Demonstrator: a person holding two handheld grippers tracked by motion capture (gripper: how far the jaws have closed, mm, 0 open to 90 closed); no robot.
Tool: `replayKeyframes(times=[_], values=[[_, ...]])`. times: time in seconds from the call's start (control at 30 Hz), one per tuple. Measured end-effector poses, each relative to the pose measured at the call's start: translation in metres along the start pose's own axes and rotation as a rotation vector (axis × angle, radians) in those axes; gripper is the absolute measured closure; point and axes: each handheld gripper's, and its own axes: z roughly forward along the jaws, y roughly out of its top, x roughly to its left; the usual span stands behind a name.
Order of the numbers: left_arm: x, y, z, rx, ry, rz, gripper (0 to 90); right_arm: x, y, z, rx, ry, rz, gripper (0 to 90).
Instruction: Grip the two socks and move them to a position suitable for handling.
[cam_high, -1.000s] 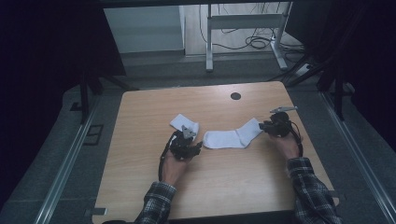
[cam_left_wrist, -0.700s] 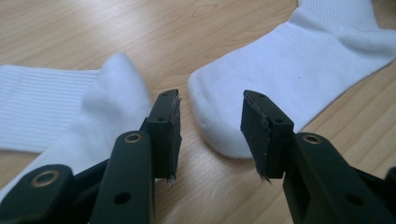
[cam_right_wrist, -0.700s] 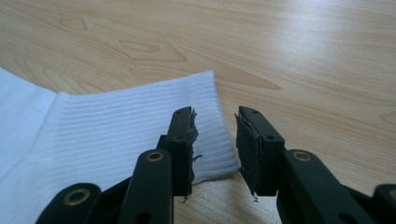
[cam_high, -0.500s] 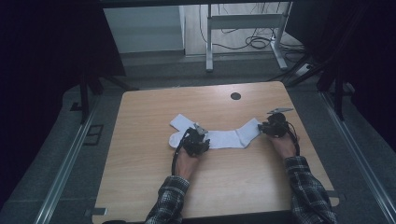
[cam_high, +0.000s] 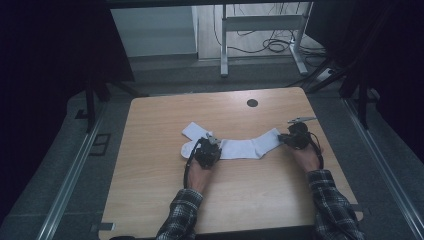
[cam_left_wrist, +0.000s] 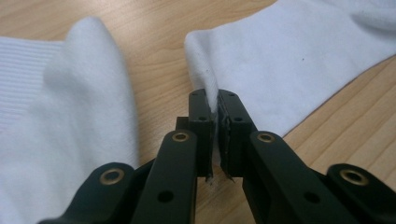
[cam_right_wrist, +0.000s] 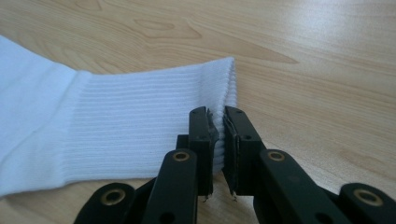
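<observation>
Closing both jaw pairs, we pinched the right-hand sock mid-table: left gripper on its toe, right gripper on its cuff, ready for lifting beside the second sock.

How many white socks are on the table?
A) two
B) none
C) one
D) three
A: in the high view, one sock lies stretched between the left tongs and the right tongs, each pinching an end of it, and a second sock lies beside it on the table.
</observation>
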Motion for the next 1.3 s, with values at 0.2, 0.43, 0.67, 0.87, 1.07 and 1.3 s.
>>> replayKeyframes(times=[0.2,0.43,0.67,0.87,1.07,1.3], values=[[0.000,0.005,-0.018,-0.020,-0.003,0.030,84.8,0.010,0.006,-0.020,-0.020,0.014,-0.049,82.0],[0.002,0.006,-0.040,-0.029,-0.003,0.072,84.8,0.023,0.007,-0.038,-0.035,0.020,-0.093,82.1],[0.009,-0.002,-0.059,-0.029,-0.021,0.079,84.7,0.037,0.004,-0.054,-0.051,0.062,-0.114,82.3],[0.013,-0.012,-0.075,-0.035,-0.028,0.078,84.7,0.053,0.001,-0.069,-0.067,0.090,-0.138,82.2],[0.015,-0.024,-0.093,-0.037,-0.030,0.084,84.7,0.072,-0.004,-0.081,-0.079,0.126,-0.156,82.1],[0.017,-0.049,-0.116,-0.042,-0.046,0.075,84.7,0.096,-0.015,-0.091,-0.077,0.167,-0.185,82.1]])
